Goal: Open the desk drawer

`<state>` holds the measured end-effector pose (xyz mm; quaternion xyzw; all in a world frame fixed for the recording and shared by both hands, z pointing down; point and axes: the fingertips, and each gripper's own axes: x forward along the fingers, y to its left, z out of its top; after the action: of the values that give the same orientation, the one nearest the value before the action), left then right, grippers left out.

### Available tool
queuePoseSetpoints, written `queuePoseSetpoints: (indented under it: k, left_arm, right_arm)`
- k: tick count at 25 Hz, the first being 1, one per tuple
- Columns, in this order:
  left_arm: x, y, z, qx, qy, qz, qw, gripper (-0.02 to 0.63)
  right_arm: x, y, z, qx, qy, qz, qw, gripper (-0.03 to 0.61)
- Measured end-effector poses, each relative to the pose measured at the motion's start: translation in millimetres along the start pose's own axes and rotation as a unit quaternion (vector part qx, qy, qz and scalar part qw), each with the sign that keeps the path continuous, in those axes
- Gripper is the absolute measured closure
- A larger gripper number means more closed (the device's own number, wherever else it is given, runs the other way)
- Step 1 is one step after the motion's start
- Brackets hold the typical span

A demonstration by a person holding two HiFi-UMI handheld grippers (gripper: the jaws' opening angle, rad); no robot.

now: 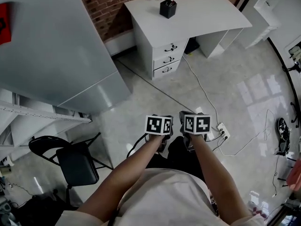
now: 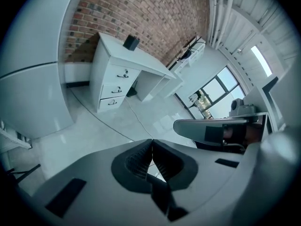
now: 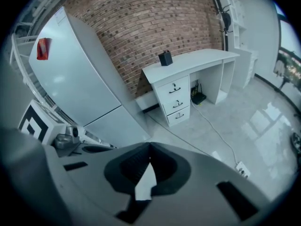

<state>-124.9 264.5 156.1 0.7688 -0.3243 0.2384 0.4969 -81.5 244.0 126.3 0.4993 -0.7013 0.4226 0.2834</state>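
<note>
- Left gripper (image 2: 151,144): jaws pressed together, nothing between them.
- Right gripper (image 3: 149,149): jaws closed tight too, and empty.
- The 2 are side by side, angled down over the floor (image 1: 155,102).
- Just right of the right gripper: a power strip (image 1: 222,131).
- Well ahead: white desk (image 1: 207,18), its 3 drawers (image 1: 168,58) all shut.
- On the desktop: a black box (image 1: 168,8), possibly a pen holder.

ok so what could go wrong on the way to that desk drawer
1. A cable and power strip lie on the floor between the person and the desk, so tripping is possible.
2. The left gripper and right gripper have jaws shut; one must open before taking the small drawer handle.
</note>
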Motion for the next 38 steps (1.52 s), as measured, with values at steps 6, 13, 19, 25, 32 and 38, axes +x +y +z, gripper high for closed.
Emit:
queuePoseSetpoints:
  k: [6,13,19,25,32,38]
  left_arm:
    - [18,-8,13,0.009,0.011,-0.006,0.9999,0.604]
    - [50,-4,40,0.004,0.019,0.018,0.9997,0.604]
    - [96,-14,79,-0.014,0.021,0.041,0.9988,0.604]
    - [145,-26,120,-0.034,0.019,0.065,0.9972,0.604]
    - [175,-9,153,-0.042,0.007,0.094,0.9947,0.604]
    - [195,30,167,-0.073,0.004,0.094,0.9928,0.604]
  right_arm:
    - [8,-24,9,0.015,0.005,-0.006,1.000,0.563]
    - [33,-57,31,0.017,0.016,0.017,1.000,0.563]
    - [45,-110,71,0.010,0.029,0.036,0.999,0.563]
    - [63,-172,105,0.004,0.054,0.053,0.997,0.563]
    - [99,-210,130,-0.035,0.082,0.074,0.993,0.563]
    - [139,-223,144,-0.065,0.095,0.068,0.991,0.563]
